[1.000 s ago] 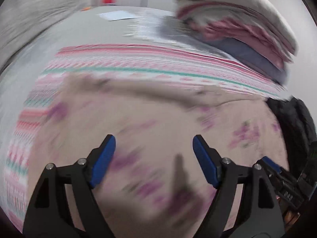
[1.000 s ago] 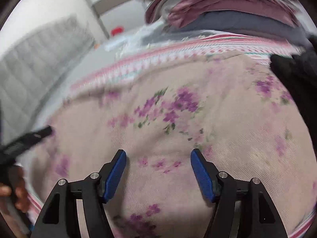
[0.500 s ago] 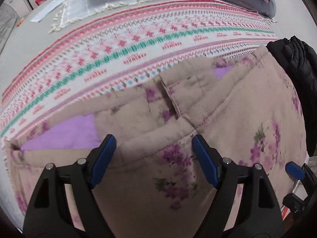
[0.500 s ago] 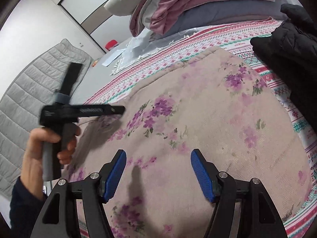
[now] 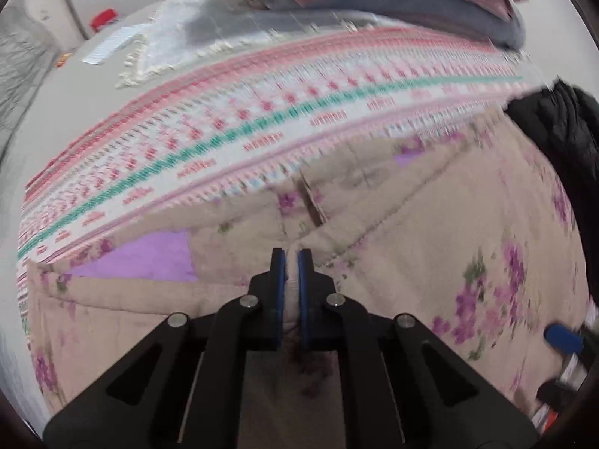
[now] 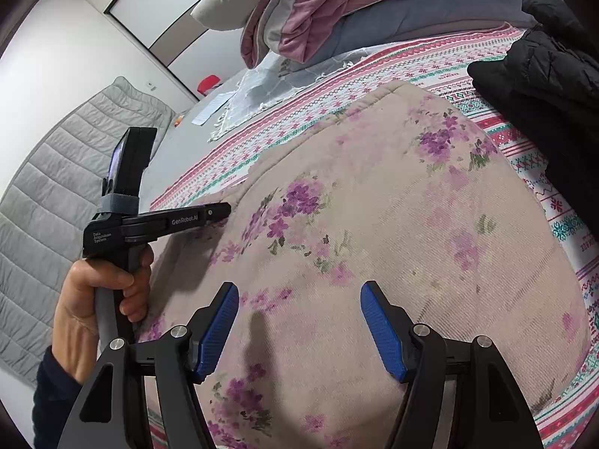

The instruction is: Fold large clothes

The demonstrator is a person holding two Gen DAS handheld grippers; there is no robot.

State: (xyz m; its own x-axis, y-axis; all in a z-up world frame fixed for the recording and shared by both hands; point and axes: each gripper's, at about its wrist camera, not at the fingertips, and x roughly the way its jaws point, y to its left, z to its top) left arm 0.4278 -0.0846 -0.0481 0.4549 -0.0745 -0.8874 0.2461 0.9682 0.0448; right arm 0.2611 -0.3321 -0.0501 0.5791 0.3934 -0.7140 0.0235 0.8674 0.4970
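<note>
A beige garment with purple flowers (image 5: 430,243) lies spread on the bed; its lilac lining shows at the far edge. My left gripper (image 5: 292,258) points steeply down at that edge, beside the front opening. Its jaws are closing, and the blue pads press on a pinched ridge of the cloth. In the right wrist view the same garment (image 6: 374,205) fills the middle, and the left gripper (image 6: 221,210), held by a hand (image 6: 86,299), touches its left edge. My right gripper (image 6: 299,295) hovers open over the near part with nothing between its fingers.
Under the garment lies a pink, white and green patterned blanket (image 6: 411,63). A black padded jacket (image 6: 543,75) sits at the right. Stacked bedding (image 6: 355,11) is piled at the back beside a white fringed cloth (image 6: 269,86). A grey quilted cover (image 6: 56,187) lies at the left.
My left gripper travelled across the garment to its far edge, then shut on a fold of cloth there. The right gripper stayed open and shifted only slightly.
</note>
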